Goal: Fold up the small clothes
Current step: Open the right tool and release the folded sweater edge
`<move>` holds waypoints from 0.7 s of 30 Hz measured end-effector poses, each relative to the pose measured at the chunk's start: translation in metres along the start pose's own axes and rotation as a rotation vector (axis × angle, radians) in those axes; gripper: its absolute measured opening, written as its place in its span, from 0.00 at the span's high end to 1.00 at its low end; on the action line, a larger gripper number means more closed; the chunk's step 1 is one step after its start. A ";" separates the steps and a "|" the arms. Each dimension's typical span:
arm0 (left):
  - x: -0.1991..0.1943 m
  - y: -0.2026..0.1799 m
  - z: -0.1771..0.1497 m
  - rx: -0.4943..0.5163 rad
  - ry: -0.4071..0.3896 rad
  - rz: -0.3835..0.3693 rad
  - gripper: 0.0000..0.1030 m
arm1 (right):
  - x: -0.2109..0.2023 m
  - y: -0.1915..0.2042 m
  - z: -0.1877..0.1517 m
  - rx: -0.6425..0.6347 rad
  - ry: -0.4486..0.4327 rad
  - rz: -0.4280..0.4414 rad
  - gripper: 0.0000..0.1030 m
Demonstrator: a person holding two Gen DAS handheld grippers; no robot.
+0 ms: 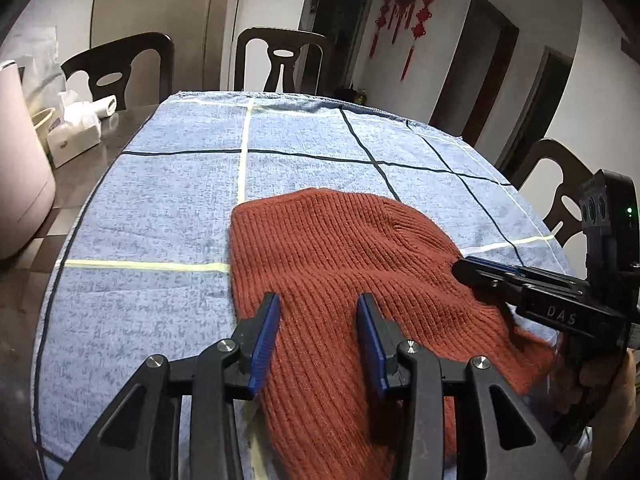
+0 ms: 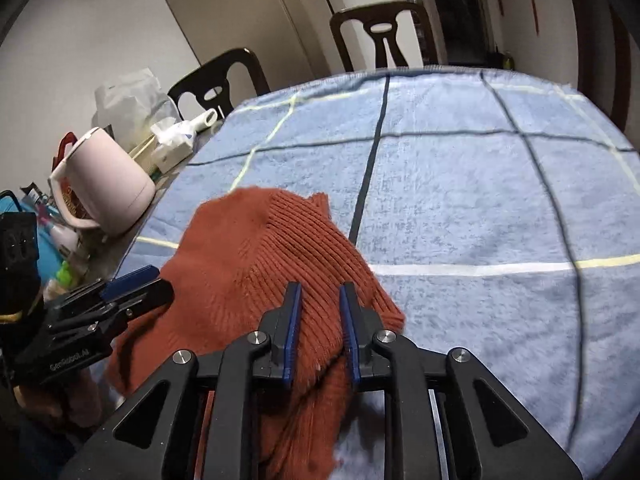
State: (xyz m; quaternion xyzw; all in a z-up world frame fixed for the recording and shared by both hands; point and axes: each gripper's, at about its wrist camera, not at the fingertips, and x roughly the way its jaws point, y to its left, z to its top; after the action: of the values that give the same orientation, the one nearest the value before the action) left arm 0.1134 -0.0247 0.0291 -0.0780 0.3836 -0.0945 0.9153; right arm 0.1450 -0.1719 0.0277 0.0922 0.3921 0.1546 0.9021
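A rust-red ribbed knit hat (image 1: 344, 248) lies on a blue checked towel (image 1: 168, 208) over the table. My left gripper (image 1: 318, 300) is open, its blue pads hovering over the hat's near left part. My right gripper (image 2: 320, 292) shows a narrow gap between its pads, with the hat (image 2: 256, 256) bunched between them near its right edge; the knit there looks lifted. In the left wrist view the right gripper (image 1: 472, 266) comes in from the right with its jaws nearly together at the hat's edge. The left gripper (image 2: 136, 280) shows at the left in the right wrist view.
A pink kettle (image 2: 104, 184), tissue box (image 2: 172, 144) and clutter sit on the table's left side. Dark wooden chairs (image 1: 284, 60) stand around the table. The towel (image 2: 480, 200) stretches far and right of the hat.
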 end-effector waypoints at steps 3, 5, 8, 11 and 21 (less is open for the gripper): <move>-0.024 0.001 -0.010 0.000 -0.027 -0.012 0.59 | -0.036 0.016 -0.011 -0.072 -0.049 0.024 0.80; -0.037 0.001 -0.019 -0.002 -0.045 -0.024 0.59 | -0.049 0.028 -0.020 -0.113 -0.053 0.032 0.81; -0.052 -0.001 -0.036 -0.006 -0.059 -0.040 0.59 | -0.051 0.041 -0.039 -0.168 -0.015 0.041 0.84; -0.047 -0.002 -0.048 -0.017 -0.034 -0.049 0.59 | -0.028 0.035 -0.051 -0.176 0.053 -0.028 0.89; -0.030 0.002 -0.054 -0.047 0.017 -0.002 0.56 | -0.027 0.029 -0.053 -0.159 0.050 -0.026 0.85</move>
State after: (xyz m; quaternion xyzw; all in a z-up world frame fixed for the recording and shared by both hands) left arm 0.0545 -0.0199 0.0116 -0.0991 0.3932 -0.0870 0.9099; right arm 0.0829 -0.1522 0.0186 0.0111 0.4020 0.1758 0.8985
